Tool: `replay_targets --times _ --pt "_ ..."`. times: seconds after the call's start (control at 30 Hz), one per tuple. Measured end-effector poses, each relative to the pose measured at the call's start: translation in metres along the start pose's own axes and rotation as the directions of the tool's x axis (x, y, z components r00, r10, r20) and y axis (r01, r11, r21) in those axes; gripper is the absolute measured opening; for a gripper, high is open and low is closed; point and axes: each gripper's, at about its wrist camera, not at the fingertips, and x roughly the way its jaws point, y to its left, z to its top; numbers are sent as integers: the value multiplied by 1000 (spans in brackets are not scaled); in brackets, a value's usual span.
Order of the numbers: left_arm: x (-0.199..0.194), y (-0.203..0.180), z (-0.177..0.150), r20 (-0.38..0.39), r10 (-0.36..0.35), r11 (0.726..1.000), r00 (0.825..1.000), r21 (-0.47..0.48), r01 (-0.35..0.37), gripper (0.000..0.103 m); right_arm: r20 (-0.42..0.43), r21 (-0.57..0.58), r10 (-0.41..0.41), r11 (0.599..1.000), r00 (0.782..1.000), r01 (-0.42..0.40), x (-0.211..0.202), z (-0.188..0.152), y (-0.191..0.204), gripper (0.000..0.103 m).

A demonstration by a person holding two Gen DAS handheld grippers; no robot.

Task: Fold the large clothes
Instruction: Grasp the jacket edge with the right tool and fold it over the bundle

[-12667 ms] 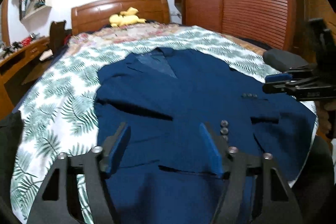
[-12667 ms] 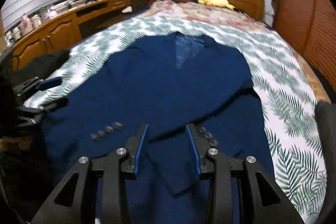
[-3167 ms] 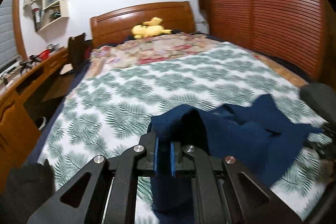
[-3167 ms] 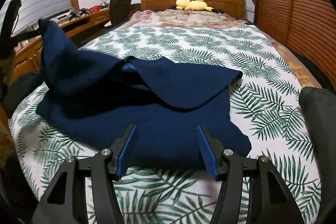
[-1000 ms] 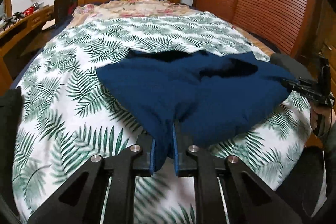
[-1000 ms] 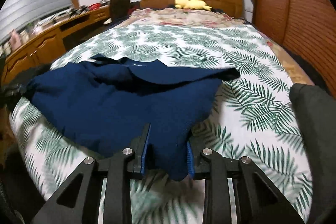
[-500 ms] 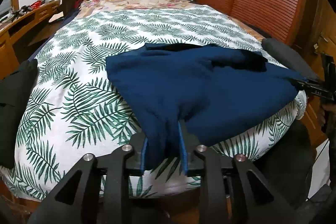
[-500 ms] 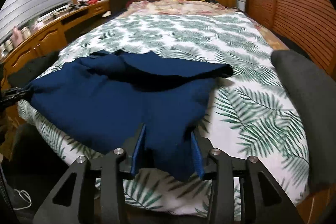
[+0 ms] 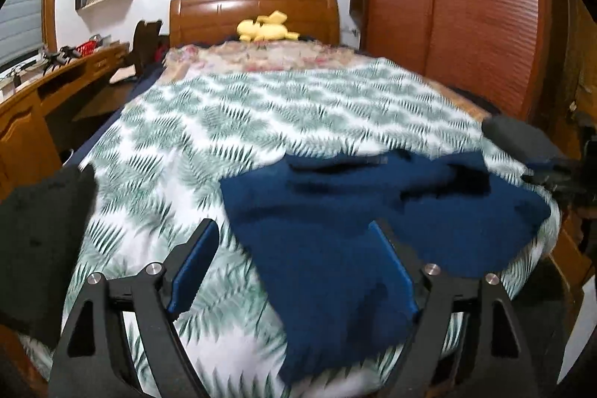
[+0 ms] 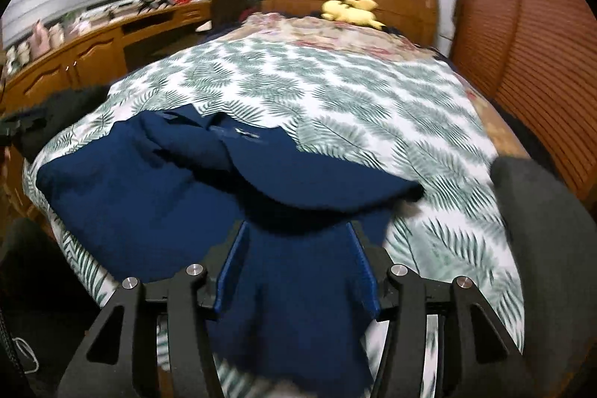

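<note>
A navy blue jacket (image 9: pixel 335 222) lies folded on the near end of the bed, one corner hanging over the foot edge. It also shows in the right wrist view (image 10: pixel 156 189). My left gripper (image 9: pixel 298 263) is open wide above the jacket's near left corner, holding nothing. My right gripper (image 10: pixel 298 267) is open, its fingers on either side of the jacket's near right corner, which hangs between them. The right gripper shows at the far right of the left wrist view (image 9: pixel 559 174).
The bed has a palm-leaf sheet (image 9: pixel 261 110), a floral cover and a yellow plush toy (image 9: pixel 265 28) by the wooden headboard. Dark cloth piles (image 9: pixel 41 211) (image 10: pixel 541 222) lie at both near corners. A wooden desk (image 10: pixel 74 62) stands left, a slatted wardrobe (image 9: pixel 466 6) right.
Both grippers were shut on the jacket's near corners half a second ago. Both have opened, let the cloth drop onto the bed end, and drawn back a little.
</note>
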Motion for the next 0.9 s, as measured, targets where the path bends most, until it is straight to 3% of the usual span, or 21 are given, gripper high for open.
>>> replay_targets --times 0.13,0.3,0.37,0.4,0.67,0.9 --pt "18 -14 28 69 -35 999 997 8 35 83 -47 -48 10 999 999 -12 36 23 6 55" --pt "43 -24 45 86 -67 998 994 21 66 83 -148 -150 -13 989 989 -9 84 44 10 51" --pt "52 -24 47 88 -75 997 993 20 73 83 -175 -212 -50 977 983 12 99 53 13 14" --pt "56 -24 46 81 -71 997 994 26 69 83 -181 -227 -65 974 981 23 107 64 15 6" --pt "79 -4 31 34 -47 998 998 44 45 83 -92 -269 -106 960 990 78 148 138 29 3" --pt "73 10 26 58 -21 999 998 51 18 83 -16 -315 -143 940 990 131 199 185 68 3"
